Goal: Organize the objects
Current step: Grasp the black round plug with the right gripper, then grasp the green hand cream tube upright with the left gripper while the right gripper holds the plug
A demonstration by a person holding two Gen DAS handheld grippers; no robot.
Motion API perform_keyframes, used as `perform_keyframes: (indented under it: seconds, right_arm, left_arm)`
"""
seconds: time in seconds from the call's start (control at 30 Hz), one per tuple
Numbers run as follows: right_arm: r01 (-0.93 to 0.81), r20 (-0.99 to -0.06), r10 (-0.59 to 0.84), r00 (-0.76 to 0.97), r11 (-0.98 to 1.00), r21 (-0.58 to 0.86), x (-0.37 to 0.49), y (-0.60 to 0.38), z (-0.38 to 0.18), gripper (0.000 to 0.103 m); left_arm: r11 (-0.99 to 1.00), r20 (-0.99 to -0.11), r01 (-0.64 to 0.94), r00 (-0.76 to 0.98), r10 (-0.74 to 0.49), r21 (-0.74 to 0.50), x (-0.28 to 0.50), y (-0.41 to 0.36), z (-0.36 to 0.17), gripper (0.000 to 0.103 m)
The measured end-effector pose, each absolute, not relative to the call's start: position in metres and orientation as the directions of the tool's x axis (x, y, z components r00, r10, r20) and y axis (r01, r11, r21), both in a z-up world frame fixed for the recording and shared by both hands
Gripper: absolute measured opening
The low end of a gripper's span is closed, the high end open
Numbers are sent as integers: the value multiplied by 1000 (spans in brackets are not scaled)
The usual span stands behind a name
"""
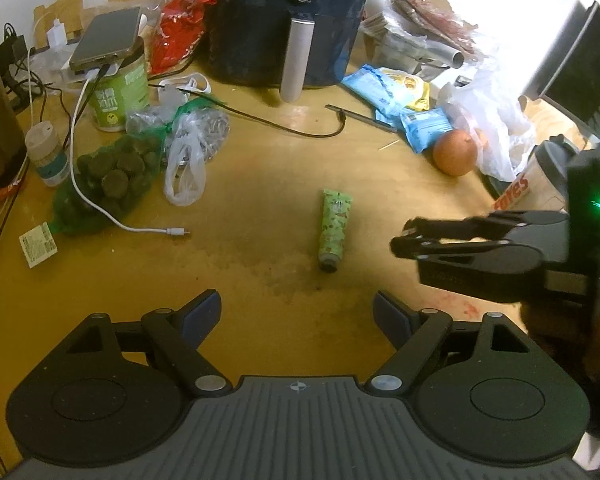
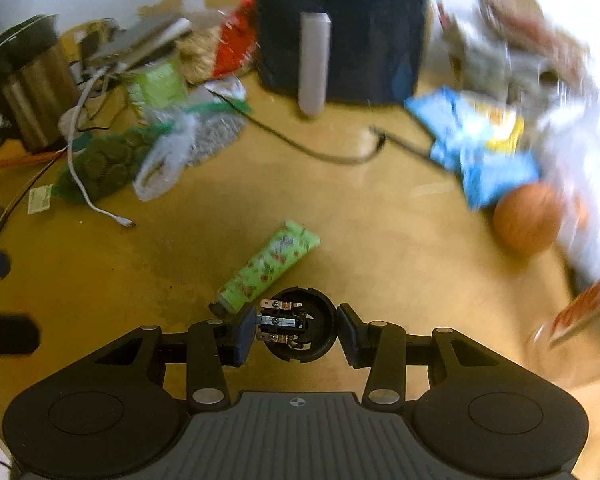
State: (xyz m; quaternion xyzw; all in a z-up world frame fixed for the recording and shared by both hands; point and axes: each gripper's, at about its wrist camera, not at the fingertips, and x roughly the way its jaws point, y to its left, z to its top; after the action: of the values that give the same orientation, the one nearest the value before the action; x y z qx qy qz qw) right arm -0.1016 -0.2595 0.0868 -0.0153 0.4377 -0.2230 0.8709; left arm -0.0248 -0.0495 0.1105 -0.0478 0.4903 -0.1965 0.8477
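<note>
Air fryer [image 1: 288, 20]: top cut off by the frame edge. Snack packets [image 2: 472, 140] and white bags [image 2: 580, 168]: motion-blurred in the right wrist view, print unreadable. Green tube [image 2: 268, 268]: cap end partly hidden behind a claw finger.

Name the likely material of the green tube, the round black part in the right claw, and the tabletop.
Green tube: soft printed plastic, crimped flat end.
Round black part: moulded plastic shell, shiny metal contacts and screws inside.
Tabletop: probably varnished wood; yellowish, glossy, stained.

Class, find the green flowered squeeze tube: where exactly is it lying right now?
The green flowered squeeze tube lies flat mid-table in the left wrist view, in front of the dark air fryer, left of the orange fruit.
</note>
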Motion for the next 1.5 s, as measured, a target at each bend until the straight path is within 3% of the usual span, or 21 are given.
perform_keyframes:
  seconds: [0.33, 0.53, 1.17, 1.33, 1.5]
  right_arm:
    - [279, -649, -500, 574, 864, -419, -117, -231, 110, 46]
    - [280, -628, -527, 573, 846, -454, -126, -227, 116, 46]
    - [465, -696, -531, 483, 829, -310, -174, -248, 118, 46]
    - [511, -701, -546, 459, 808, -295, -190, -251, 121, 46]
    - [556, -700, -565, 437, 781, -283, -203, -257, 125, 46]
  left_arm:
    - [908, -809, 333, 441, -389, -255, -15, -56, 109, 83]
    - [891, -802, 385, 437, -406, -241, -8, -66, 107, 83]
    - [845, -800, 494, 413, -435, -204, 32, -109, 77, 82]
    - [842, -816, 509, 401, -417, -180, 45, -123, 63, 68]
    - [839, -836, 522, 383, -394, -156, 57, -136, 48, 63]
